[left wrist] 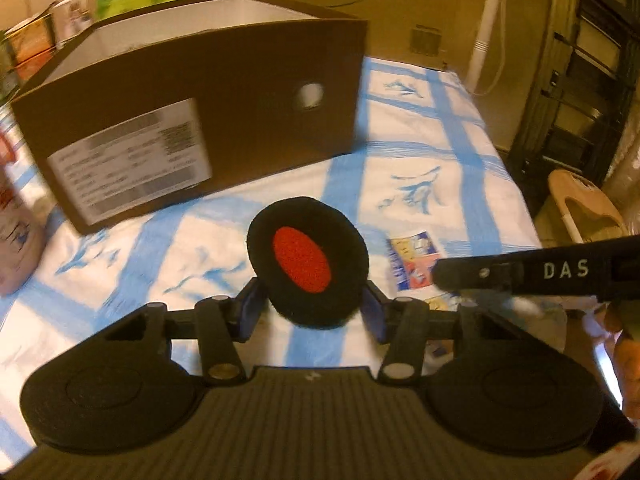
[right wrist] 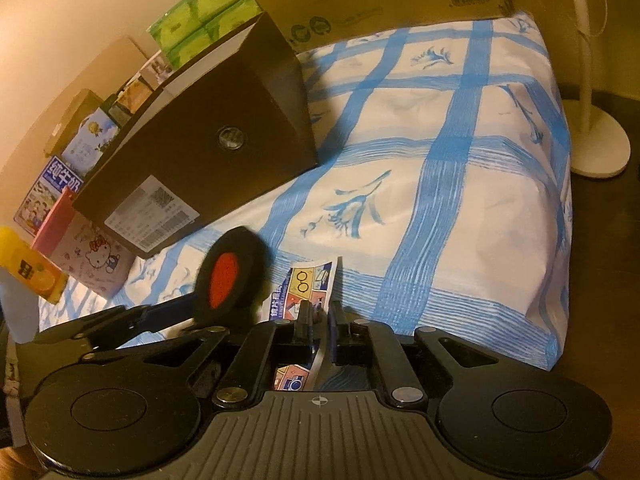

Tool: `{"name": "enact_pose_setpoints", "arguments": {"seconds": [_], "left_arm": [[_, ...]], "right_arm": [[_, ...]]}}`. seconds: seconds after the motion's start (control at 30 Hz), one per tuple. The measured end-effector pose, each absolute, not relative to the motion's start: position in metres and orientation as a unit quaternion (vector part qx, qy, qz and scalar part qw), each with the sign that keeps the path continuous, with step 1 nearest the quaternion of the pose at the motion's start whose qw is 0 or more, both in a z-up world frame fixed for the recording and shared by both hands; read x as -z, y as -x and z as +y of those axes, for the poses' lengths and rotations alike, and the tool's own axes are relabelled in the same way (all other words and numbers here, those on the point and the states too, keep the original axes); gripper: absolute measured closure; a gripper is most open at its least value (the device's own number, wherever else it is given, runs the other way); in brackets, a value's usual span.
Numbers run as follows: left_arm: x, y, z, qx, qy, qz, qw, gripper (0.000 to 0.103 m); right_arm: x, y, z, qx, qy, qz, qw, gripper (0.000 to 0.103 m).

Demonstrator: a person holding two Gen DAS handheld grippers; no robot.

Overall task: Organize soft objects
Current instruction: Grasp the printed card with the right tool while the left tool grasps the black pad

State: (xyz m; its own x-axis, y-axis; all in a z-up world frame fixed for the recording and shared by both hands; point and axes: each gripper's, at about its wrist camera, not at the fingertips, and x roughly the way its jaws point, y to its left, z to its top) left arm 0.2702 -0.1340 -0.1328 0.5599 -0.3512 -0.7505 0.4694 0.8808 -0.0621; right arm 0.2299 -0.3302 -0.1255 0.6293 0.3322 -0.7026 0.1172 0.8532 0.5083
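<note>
Black-and-red pad (left wrist: pixel 306 260) sits between left gripper (left wrist: pixel 310 308) fingers, held upright.

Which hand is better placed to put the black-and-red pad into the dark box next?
Left. The left gripper already has the pad between its fingers, and the open dark box lies just ahead. The right gripper is nearly closed over a printed packet.

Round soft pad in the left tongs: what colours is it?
Black fuzzy pad with a red oval centre; clearest in the left wrist view.

White fan stand (right wrist: pixel 596 136) beside green tissue packs (right wrist: pixel 204 20)
</note>
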Motion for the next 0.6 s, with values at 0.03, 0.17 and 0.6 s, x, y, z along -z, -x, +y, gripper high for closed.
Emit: {"name": "enact_pose_setpoints", "arguments": {"seconds": [0.03,0.17,0.6], "left_arm": [[0.132,-0.268,-0.128,0.228,-0.066,0.408,0.881,0.054],[0.130,-0.256,-0.103,0.200,-0.047,0.418,0.885,0.054],[0.122,-0.263,-0.075,0.163,-0.006,0.431,0.888,0.049]], "right_arm": [[0.125,-0.230,-0.329,-0.062,-0.260,0.426,0.864,0.095],[0.127,-0.232,-0.325,-0.063,-0.258,0.424,0.866,0.093],[0.122,-0.227,-0.287,-0.080,-0.183,0.403,0.893,0.046]]}}
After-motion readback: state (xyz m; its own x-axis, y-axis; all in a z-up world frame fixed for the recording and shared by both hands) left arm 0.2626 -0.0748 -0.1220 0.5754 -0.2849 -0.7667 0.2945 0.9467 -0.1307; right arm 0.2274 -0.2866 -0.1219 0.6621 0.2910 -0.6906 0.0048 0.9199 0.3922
